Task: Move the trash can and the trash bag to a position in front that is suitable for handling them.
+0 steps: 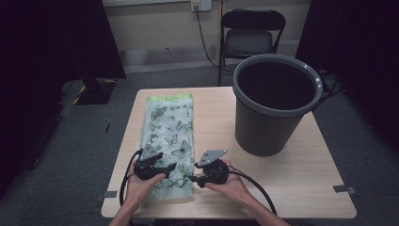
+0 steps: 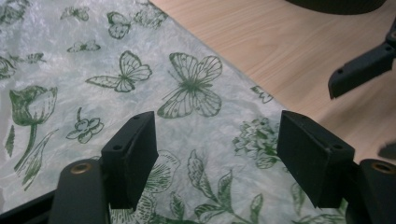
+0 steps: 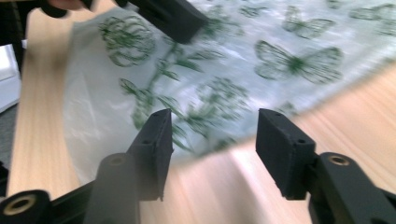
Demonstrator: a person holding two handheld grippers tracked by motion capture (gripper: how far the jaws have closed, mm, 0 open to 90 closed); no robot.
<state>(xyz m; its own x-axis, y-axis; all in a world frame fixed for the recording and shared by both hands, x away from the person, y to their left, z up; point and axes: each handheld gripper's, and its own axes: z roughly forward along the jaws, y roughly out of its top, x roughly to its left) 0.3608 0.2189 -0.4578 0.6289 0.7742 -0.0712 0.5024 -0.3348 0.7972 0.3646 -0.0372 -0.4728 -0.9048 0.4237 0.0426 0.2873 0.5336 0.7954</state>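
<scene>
both claws [image 1: 173, 165] [image 1: 192, 178] gaping over the near end of the bag [image 1: 169, 136], guessing it's headed for the bin [image 1: 275, 104]

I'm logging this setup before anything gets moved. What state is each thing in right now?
plastic bag: lying flat on the table, folded shut, not held.
bin: upright on the table, no lid, inside too dark to tell.
left gripper: open, jaws over the bag's near end.
right gripper: open, jaws over the bag's edge.
folding chair: unfolded, standing beyond the table.
</scene>
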